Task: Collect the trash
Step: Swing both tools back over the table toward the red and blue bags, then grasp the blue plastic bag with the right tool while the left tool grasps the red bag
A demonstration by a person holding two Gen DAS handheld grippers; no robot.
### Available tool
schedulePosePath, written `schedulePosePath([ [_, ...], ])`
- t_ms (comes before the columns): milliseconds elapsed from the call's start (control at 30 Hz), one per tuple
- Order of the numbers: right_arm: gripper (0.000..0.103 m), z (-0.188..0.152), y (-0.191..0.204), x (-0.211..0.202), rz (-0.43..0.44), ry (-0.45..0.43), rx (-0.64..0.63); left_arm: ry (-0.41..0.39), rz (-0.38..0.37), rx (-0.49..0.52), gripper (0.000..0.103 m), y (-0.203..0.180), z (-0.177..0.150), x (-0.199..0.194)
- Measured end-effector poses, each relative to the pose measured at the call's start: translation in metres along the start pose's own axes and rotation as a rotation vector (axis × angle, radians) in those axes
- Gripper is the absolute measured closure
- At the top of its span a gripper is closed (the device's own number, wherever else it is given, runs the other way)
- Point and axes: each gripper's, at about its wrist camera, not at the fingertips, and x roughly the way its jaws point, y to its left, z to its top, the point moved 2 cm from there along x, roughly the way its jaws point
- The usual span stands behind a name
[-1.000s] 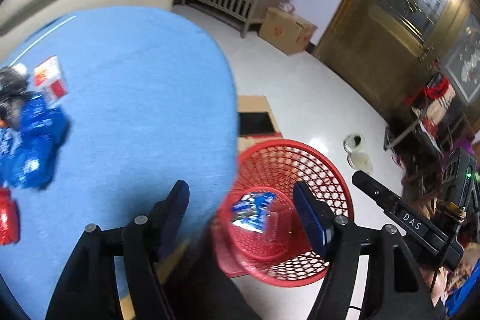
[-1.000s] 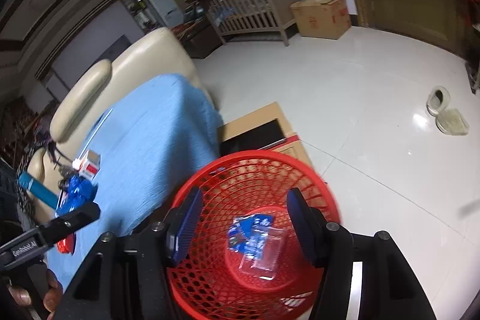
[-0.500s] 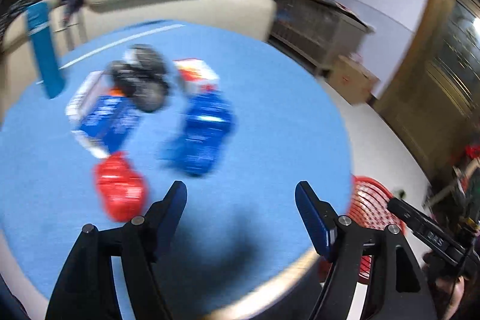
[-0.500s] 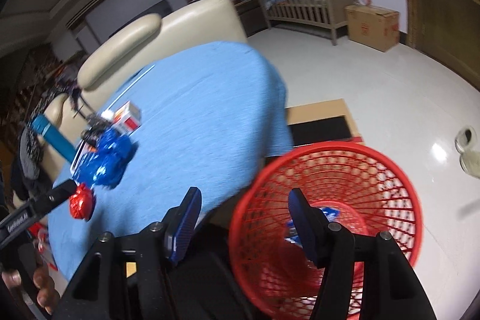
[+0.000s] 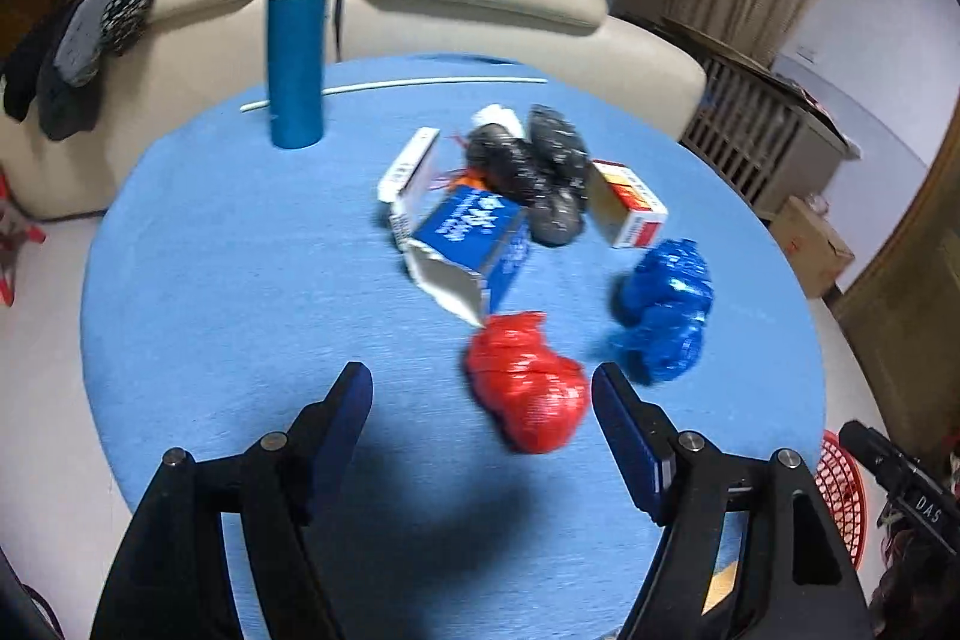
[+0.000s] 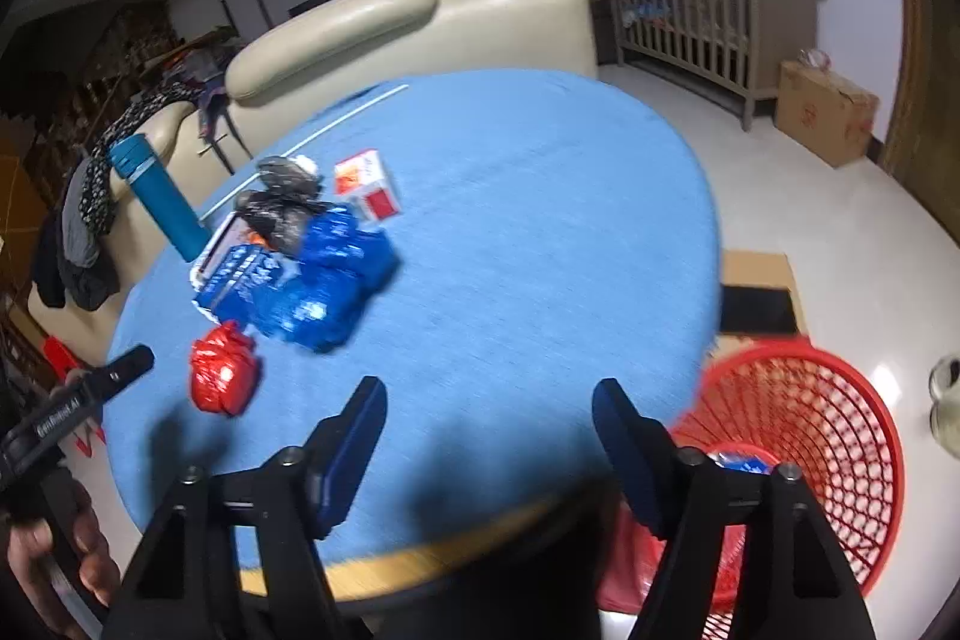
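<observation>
Now both grippers hang over the round blue-clothed table (image 5: 228,292), and every place below is given from it. Spread apart and empty, the left gripper (image 5: 482,388) has a crumpled red bag (image 5: 528,388) lying on the cloth between its fingertips, nearer the right one, untouched. Just past that bag sit an open blue carton (image 5: 474,244), a crumpled blue wrapper (image 5: 666,316), a black bag (image 5: 540,178) and a small red-and-white box (image 5: 627,205), all bunched near the table's middle. A teal flask (image 5: 297,40) stands upright toward the far edge.

The right gripper (image 6: 489,400) has just been opening its jaws; nothing lies between them, only bare cloth. A red mesh basket (image 6: 828,436) stands on the floor just beside the table's near right edge, with a blue wrapper piece (image 6: 741,460) inside. A cream sofa (image 6: 420,22) sits behind the table.
</observation>
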Motion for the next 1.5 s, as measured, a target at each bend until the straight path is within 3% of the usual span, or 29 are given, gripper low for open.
schedulePosePath([
  [433, 0.023, 0.058, 0.077, 0.046, 0.092, 0.002, 0.018, -0.013, 0.029, -0.035, 0.027, 0.029, -0.004, -0.001],
  [800, 0.023, 0.081, 0.11, 0.114, 0.033, 0.056, -0.008, 0.0, 0.036, -0.019, 0.027, 0.026, -0.006, 0.007],
  [967, 0.023, 0.079, 0.11, 0.149, -0.02, 0.109, -0.01, 0.01, 0.039, -0.012, 0.027, 0.024, -0.005, 0.014],
  [1100, 0.023, 0.073, 0.101, 0.164, -0.007, 0.15, 0.001, 0.026, 0.043, -0.01, 0.027, 0.022, -0.005, 0.02],
  [1167, 0.034, 0.071, 0.096, 0.163, 0.01, 0.143, 0.002, 0.033, 0.045, -0.003, 0.027, 0.019, -0.004, 0.024],
  [1500, 0.035, 0.063, 0.075, 0.133, 0.076, 0.085, 0.005, 0.051, 0.062, 0.044, 0.026, -0.014, 0.013, 0.046],
])
